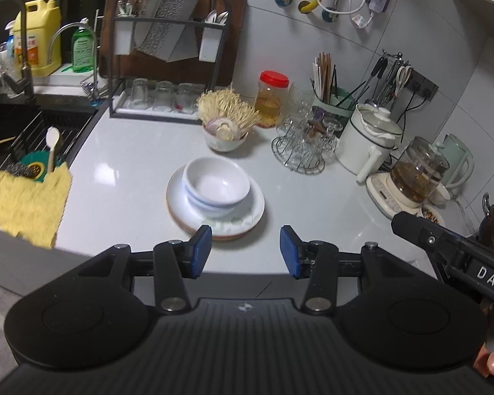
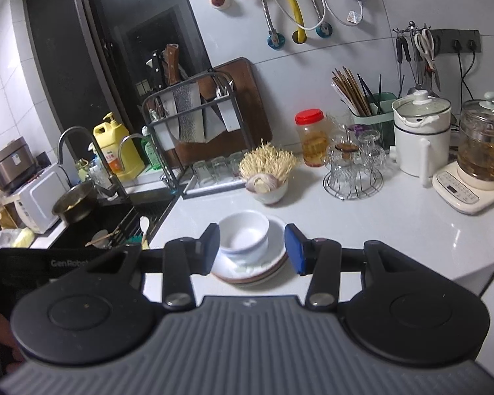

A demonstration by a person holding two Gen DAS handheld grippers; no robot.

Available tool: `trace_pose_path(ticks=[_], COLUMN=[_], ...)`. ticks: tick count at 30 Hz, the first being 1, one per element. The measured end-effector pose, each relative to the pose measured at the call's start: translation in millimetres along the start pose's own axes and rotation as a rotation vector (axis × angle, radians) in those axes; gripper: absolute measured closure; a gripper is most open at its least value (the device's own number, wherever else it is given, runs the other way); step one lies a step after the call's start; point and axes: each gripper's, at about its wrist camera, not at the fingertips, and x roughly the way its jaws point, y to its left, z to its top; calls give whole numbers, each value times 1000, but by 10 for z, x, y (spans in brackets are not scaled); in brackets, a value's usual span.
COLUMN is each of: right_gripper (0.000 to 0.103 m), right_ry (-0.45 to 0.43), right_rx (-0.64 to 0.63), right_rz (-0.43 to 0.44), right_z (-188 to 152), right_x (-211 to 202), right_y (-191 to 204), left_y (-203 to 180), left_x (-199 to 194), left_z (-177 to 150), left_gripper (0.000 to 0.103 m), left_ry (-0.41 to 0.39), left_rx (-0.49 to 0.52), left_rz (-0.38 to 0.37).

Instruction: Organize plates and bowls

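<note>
Bowls [image 2: 243,233] stacked on plates [image 2: 273,260] sit at 12 o'clock between the right claw's [image 2: 252,248] open, empty jaws; left claw [image 1: 245,251], open too, hangs farther back.

two bowls [image 1: 215,186], two plates [image 1: 243,220]

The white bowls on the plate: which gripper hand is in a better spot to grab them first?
Probably the right gripper: its open jaws frame the stacked bowls on the plates. The left gripper is open too, but aims right of them.
</note>
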Motion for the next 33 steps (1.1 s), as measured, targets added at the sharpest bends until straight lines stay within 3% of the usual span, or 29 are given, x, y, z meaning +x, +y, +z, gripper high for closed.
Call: trace_pose_path(ticks=[11, 12, 14, 16, 23, 26, 31, 33], right_gripper=[56, 54, 38, 33, 31, 18, 17, 12], right_ry=[1, -4, -21, -34, -33, -44, -34, -36], right_rx=[-9, -7, -25, -34, -18, -12, -32, -37], right_rz=[-13, -18, -36, -59, -72, -61, -84, -84], right_z=[-275, -287, -300, -296, -257, -264, -263, -269], right_x=[-300, -322, -361, -390, -417, -431, -400, -404], right_y=[-57, -73, -90, -105, -184, -204, -180, -171], left_y=[-97, -84, -68, -78, -121, -130, -146, -142], left_x=[-227, -232, -254, -280, -344, -381, -417, -425], left_z=[-329, -338, -360, -367, -359, -347, -337, -339], left_gripper=[40, 39, 30, 27, 10, 7, 5, 4], left_ry=[28, 35, 34, 28, 1, -14, -34, -40], left_rx=[1, -10, -19, -4, 21, 25, 42, 43], left_rz=[11, 16, 28, 33, 46, 50, 76, 72])
